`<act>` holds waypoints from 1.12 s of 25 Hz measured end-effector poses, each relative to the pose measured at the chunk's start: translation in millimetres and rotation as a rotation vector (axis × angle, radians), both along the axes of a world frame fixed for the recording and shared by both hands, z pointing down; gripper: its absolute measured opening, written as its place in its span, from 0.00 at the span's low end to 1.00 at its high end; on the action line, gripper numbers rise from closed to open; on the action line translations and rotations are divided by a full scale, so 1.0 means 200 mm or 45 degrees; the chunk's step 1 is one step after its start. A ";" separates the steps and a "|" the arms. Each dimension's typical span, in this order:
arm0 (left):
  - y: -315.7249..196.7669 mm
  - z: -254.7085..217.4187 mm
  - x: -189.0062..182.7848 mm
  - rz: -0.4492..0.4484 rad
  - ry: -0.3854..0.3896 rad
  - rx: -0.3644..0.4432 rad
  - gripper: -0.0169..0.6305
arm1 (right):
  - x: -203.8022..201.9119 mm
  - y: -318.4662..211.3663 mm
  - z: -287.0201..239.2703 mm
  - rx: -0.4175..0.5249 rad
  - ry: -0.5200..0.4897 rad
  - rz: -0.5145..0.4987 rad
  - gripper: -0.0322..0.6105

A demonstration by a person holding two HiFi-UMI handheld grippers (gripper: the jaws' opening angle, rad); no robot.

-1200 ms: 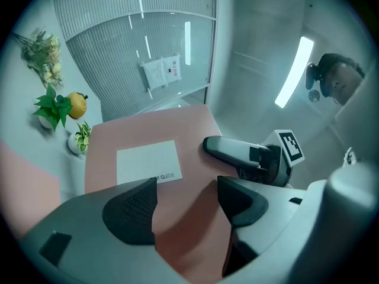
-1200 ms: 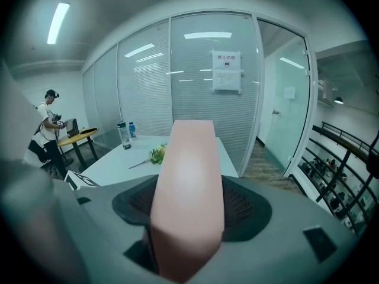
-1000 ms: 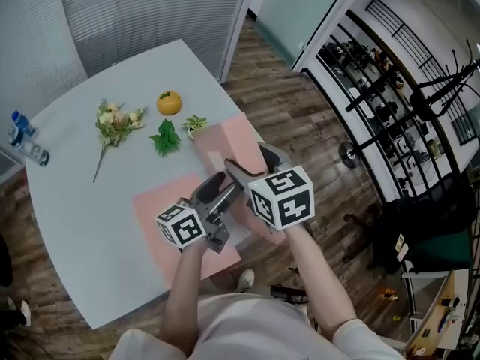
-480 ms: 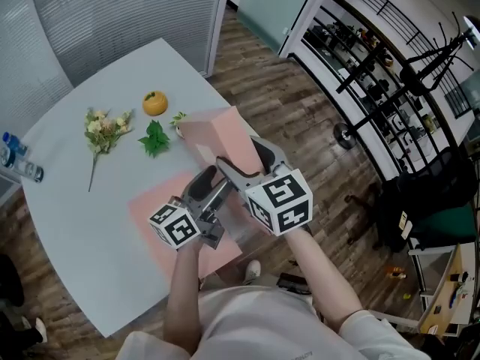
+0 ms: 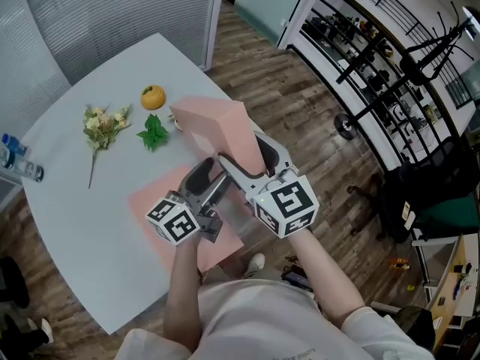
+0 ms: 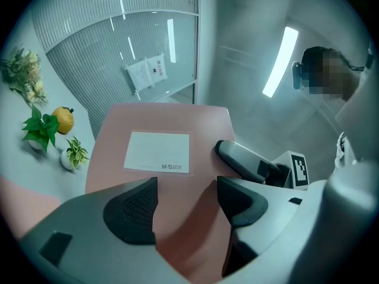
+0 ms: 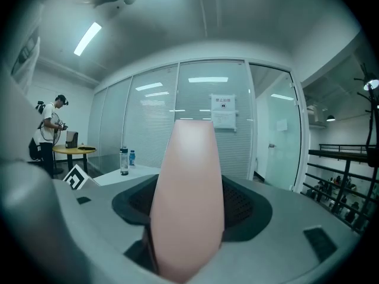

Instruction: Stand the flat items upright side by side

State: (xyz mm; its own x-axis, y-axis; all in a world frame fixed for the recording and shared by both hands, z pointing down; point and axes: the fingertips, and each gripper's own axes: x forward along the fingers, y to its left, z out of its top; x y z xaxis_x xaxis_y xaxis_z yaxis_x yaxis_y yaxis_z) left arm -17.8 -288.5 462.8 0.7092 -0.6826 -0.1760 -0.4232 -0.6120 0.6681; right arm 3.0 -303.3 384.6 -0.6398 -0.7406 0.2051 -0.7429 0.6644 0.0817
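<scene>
A pink flat box (image 5: 214,122) with a white label (image 6: 157,152) is lifted off the table and tilted up. My right gripper (image 5: 244,156) is shut on its near edge; in the right gripper view the pink edge (image 7: 188,176) stands upright, pinched between the jaws. My left gripper (image 5: 204,180) is open just left of it, its jaws apart in front of the box's labelled face (image 6: 177,129). A second pink flat item (image 5: 161,205) lies flat on the table under both grippers.
On the white table (image 5: 75,223) behind lie an orange fruit (image 5: 153,97), a green leafy sprig (image 5: 153,134) and a flower bunch (image 5: 103,124). Water bottles (image 5: 15,163) sit at the left edge. The table's right edge drops to wooden floor (image 5: 300,118).
The right gripper has tilted the pink box further up off the table. The left gripper stays close beside it, still open.
</scene>
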 end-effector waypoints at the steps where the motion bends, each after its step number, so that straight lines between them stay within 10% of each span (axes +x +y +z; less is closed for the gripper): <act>1: 0.00 0.00 0.01 0.007 -0.013 0.007 0.50 | 0.01 0.01 0.00 0.022 -0.024 0.002 0.53; 28: 0.13 0.10 0.14 0.140 -0.076 -0.044 0.50 | 0.20 0.20 0.10 0.067 -0.104 0.096 0.53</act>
State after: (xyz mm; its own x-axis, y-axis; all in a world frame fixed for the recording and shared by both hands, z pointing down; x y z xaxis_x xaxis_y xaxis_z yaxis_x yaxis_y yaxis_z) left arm 10.7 -262.4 483.5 0.7889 -0.6048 -0.1085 -0.3945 -0.6339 0.6652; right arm 42.3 -263.3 404.9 -0.5952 -0.7954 0.1143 -0.7960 0.6030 0.0518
